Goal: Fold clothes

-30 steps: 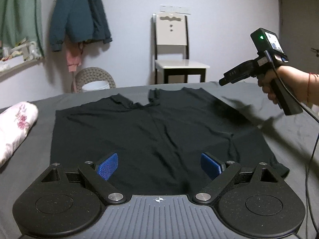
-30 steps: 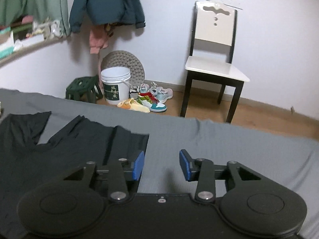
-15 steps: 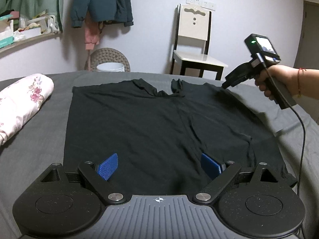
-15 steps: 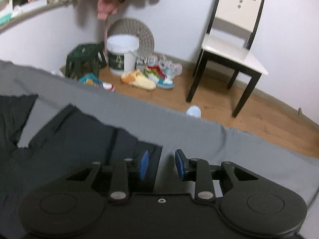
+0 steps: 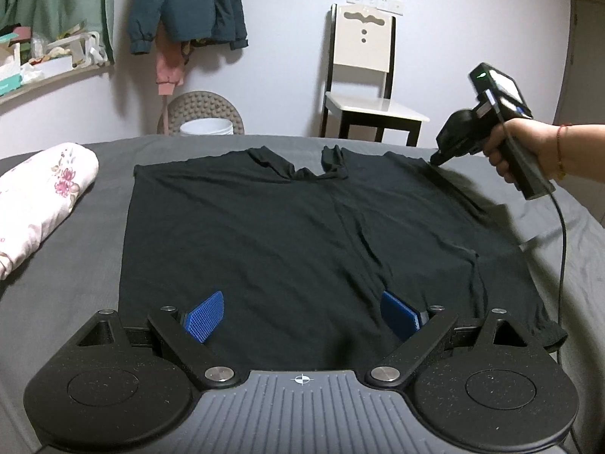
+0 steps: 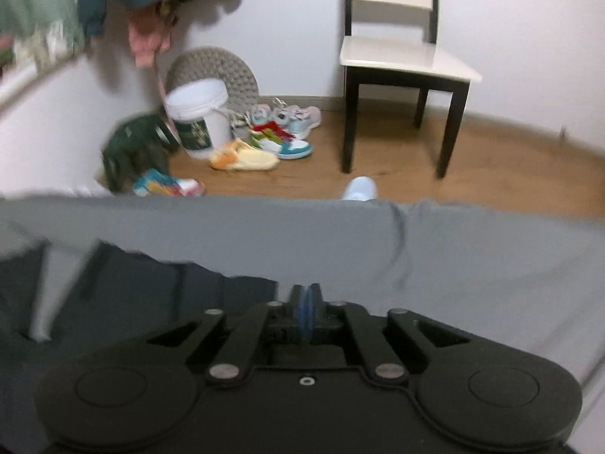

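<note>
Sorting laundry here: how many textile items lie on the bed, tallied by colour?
Black T-shirt: 1
White floral rolled cloth: 1
Total: 2

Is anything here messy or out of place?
Mostly the floor: shoes lie in a loose heap beside the white bucket. On the bed, the black shirt lies flat, with a crumpled collar.

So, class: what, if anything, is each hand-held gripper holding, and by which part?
The left hand-held gripper is open, holding nothing. The right hand-held gripper is shut at the black T-shirt's far right shoulder corner, apparently pinching it.
</note>
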### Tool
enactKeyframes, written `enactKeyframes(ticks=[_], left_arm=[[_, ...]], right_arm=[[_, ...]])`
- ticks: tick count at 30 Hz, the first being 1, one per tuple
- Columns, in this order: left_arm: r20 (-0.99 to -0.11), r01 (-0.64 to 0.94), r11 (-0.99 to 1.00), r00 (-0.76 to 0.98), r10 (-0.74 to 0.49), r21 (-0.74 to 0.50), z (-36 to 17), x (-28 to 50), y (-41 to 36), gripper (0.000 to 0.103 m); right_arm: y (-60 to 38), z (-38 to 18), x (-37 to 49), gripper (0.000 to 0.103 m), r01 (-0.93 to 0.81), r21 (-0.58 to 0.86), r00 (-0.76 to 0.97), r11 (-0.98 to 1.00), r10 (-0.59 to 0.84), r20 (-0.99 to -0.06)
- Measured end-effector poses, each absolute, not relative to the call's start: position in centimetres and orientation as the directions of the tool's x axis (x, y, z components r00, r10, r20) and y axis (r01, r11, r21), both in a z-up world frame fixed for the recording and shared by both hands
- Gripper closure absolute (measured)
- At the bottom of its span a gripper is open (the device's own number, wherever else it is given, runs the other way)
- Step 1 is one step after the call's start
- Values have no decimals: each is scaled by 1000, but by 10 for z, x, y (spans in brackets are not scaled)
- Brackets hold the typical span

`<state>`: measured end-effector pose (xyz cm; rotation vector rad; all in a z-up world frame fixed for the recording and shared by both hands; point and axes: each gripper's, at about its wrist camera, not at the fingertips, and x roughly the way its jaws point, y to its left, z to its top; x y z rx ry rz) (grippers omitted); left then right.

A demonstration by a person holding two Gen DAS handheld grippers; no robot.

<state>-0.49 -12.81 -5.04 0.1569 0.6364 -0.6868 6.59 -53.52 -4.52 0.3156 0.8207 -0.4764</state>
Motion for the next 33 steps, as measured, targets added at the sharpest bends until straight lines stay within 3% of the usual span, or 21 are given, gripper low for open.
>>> enactKeyframes(ticks=[4,7,9,10,11,21,22,25,28,33], left_arm=[[-601,634,770,591,-538,-67,-53,-4,-129,12],[-605,638,768,589,-536,-59,-54,-5,-130,12],[-606,641,766,588,-535,-54,-54,-4,-131,12],[-608,643,764,586,-536,-53,-55,-4,-131,12],[-609,644,763,585,-536,-52,-56,-4,-131,12],[-632,638,769,580,-513,-39,-61,-1,-133,12],[-633,636,770,580,-513,-42,-60,-1,-132,12],[-631,630,775,582,-514,-51,-59,0,-128,12],[-619,594,802,609,-495,-57,-52,5,-119,12],[-614,454,884,669,-419,-107,-38,32,-88,12]], right_arm=[[-537,-45,62,92,483,136,612,865,-223,-758],[-535,-47,66,74,466,164,620,869,-189,-761],[-537,-50,71,71,463,182,622,867,-172,-764],[-536,-51,74,77,461,162,615,872,-183,-767],[-533,-52,76,102,459,131,605,879,-201,-770],[-539,-50,77,102,543,50,585,838,-335,-738],[-539,-51,76,97,553,62,584,831,-334,-740],[-542,-47,69,50,589,131,595,797,-318,-738],[-521,-27,50,50,572,110,635,813,-354,-686],[-444,13,-1,47,400,120,755,908,-253,-605]])
